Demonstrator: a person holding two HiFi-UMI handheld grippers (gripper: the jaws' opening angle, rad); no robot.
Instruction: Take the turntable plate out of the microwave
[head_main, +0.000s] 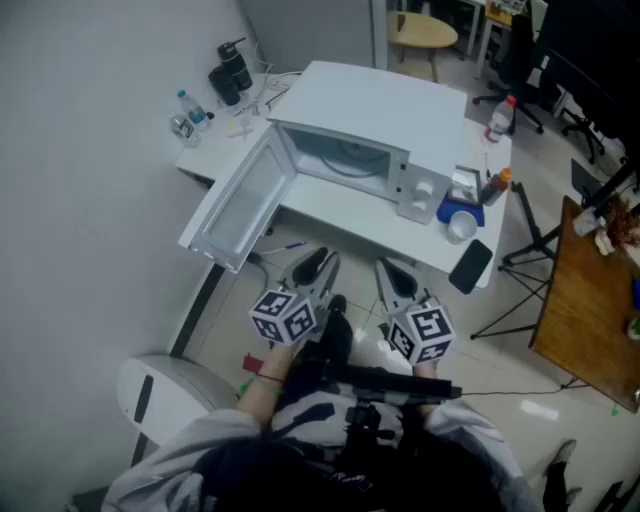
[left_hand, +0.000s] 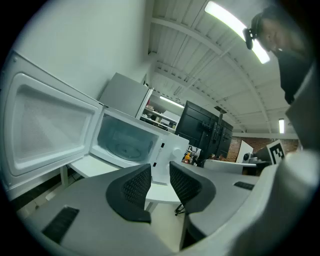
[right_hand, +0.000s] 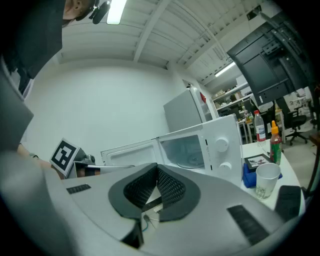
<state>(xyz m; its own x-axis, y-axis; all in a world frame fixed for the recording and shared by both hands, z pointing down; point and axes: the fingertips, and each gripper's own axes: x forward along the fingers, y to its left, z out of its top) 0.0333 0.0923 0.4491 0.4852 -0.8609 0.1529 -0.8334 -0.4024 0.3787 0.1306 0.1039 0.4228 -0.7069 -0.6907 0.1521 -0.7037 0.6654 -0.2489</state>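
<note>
On the white table sits the white microwave, biggest item on it, with bare floor between it and the person. Its door is swung fully open to the left in the head view, cavity exposed, control knobs on the right side of the front. Off to the right stands a wooden desk, well apart from the table. Both grippers are held low in front of the person, near level, short of the table's front edge and touching nothing. The left gripper has its jaws apart with a clear gap and nothing in it; its view looks at the open door and cavity. The right gripper has its pads pressed together and holds nothing; it points toward the microwave front. The turntable plate lies flat on the cavity floor inside the microwave, not yet taken out, well apart from both grippers. Smaller items: a black phone at the table's front right corner, a blue box just beside the microwave's right side, a paper cup next to that box, a red-capped bottle at the right rear, and a black flask at the left rear.
</note>
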